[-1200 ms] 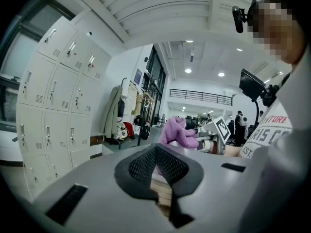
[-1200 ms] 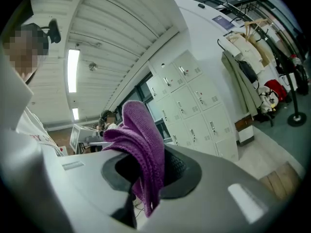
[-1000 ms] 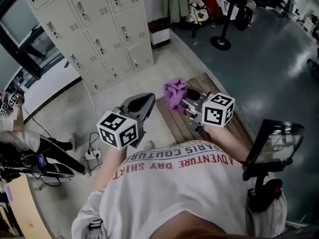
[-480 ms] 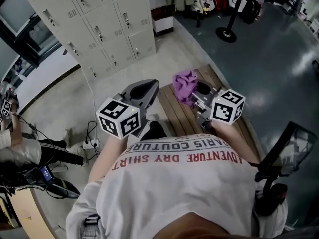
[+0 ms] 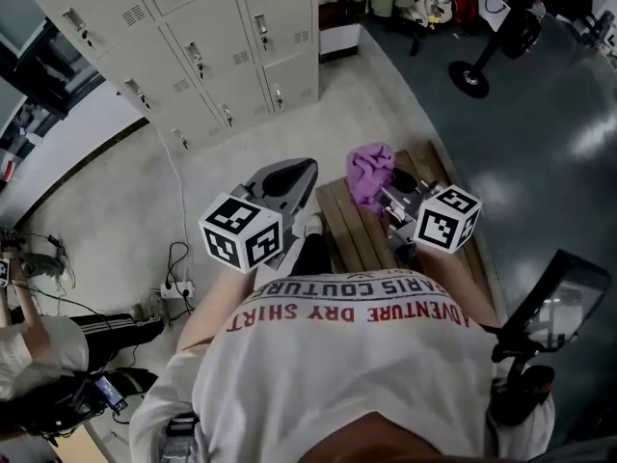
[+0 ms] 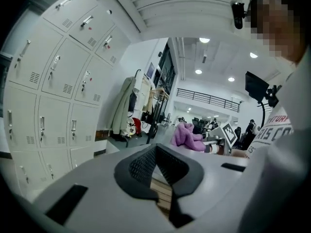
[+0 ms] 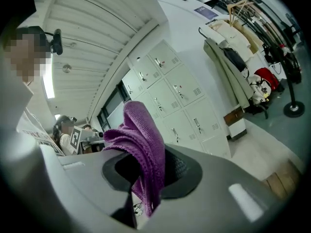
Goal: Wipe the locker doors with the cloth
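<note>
The locker doors (image 5: 193,37) stand far and to the left, well apart from both grippers. The right gripper (image 5: 388,196) pinches the purple cloth (image 5: 369,172), bunched upward. The left gripper (image 5: 286,176), nearer the lockers, is closed on nothing.

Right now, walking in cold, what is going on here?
A person holds a gripper in each hand. The right gripper is shut on a purple cloth, held over a wooden bench. The left gripper is shut and empty. The grey lockers stand across the floor, apart from the cloth; wiping has not begun.
</note>
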Motion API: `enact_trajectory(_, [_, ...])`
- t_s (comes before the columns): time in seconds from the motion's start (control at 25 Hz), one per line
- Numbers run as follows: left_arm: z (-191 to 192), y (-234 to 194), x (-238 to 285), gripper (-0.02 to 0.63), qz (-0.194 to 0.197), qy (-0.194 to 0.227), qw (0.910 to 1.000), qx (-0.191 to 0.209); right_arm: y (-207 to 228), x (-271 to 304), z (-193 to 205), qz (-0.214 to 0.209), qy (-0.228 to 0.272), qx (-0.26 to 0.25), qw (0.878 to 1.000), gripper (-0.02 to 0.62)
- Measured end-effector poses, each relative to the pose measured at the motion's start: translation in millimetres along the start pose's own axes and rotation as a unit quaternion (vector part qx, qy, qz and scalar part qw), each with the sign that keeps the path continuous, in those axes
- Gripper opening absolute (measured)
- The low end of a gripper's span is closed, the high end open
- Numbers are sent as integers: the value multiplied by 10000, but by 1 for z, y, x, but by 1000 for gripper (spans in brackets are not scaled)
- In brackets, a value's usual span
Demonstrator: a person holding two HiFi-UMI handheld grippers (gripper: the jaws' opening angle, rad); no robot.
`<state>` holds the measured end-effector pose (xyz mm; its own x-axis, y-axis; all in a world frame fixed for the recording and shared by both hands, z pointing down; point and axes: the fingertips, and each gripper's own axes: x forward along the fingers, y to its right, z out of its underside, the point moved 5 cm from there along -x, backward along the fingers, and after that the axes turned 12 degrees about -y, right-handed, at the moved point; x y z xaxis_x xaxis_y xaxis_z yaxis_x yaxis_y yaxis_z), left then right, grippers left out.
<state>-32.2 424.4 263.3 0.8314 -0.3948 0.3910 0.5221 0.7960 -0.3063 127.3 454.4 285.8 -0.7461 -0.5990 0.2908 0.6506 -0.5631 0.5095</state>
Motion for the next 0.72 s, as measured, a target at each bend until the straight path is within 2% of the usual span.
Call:
enact_trajectory(0.2, [-61, -135, 48, 3, -186, -99, 9996, -168, 82, 108, -85, 91, -8, 156, 9998, 71])
enact_trajectory(0.32, [-108, -194, 67, 2, -319, 31, 9995, -81, 117, 152, -147, 181, 161, 13, 9997, 71])
enact_trajectory(0.48, [-156, -243, 77, 2, -453, 154, 9987, 163, 139, 182, -209, 181, 423, -224, 9987, 71])
enact_trajectory(0.72, [-193, -277, 71, 2, -553, 428, 9973, 230, 150, 201, -246, 144, 598, -351, 9975, 71])
